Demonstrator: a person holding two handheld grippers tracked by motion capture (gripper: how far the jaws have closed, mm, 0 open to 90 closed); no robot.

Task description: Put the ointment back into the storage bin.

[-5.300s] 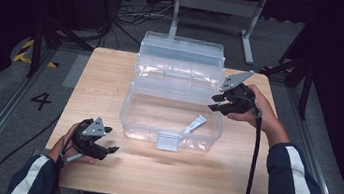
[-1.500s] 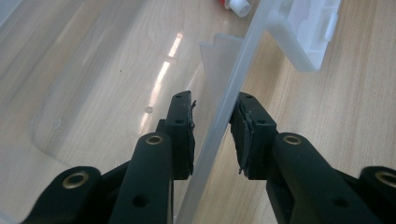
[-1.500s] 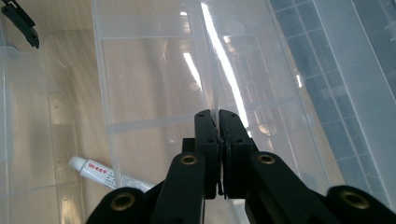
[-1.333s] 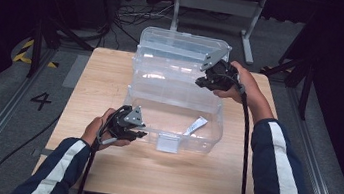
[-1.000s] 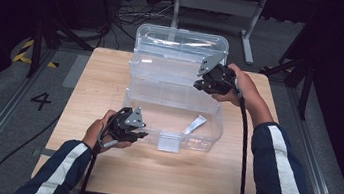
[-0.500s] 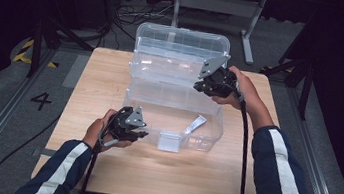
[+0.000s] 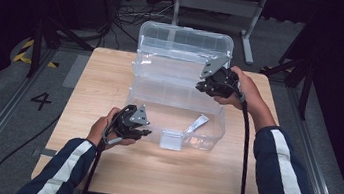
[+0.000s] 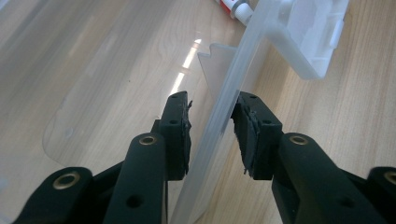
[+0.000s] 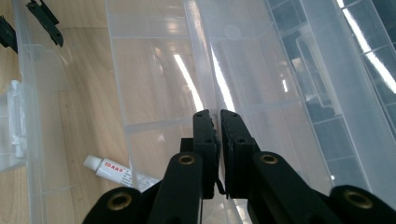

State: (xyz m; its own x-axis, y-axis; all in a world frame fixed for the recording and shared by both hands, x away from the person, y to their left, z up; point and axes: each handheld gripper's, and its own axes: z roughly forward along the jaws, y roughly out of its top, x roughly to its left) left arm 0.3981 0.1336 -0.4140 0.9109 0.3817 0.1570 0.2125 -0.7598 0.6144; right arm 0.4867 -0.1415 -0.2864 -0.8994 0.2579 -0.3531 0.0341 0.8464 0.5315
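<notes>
Item: clear plastic storage box [image 7: 173, 110], standing near the middle of the wooden worktop [image 7: 112, 76], its hinged lid [image 7: 184, 45] raised upright at the far side. A small white tube [image 7: 198, 123] with red print is seen lying on the box floor, near the front wall and its white latch [image 7: 172, 140].

Left gripper [image 7: 145, 133]: placed at the box's front left corner. In the left gripper view the front wall [image 8: 224, 116] is seen standing between the jaws, which are spread a little; one pad lies against the wall, the other is just clear of it, so no firm pinch is made.

Right gripper [image 7: 200, 86]: held at the box's rear right, where the lid meets the body. In the right gripper view the jaws are seen pressed nearly together on a thin clear rim [image 9: 215, 100]; whether that rim belongs to the lid or to the tray beneath cannot be told.

Step in hand, as judged: the box is steadied at the front while the lid is held open or about to be swung.

Next move, as judged: a steady grip on the rim is called for, the front wall braced so the light box is not dragged across the worktop, and the tube kept inside.
</notes>
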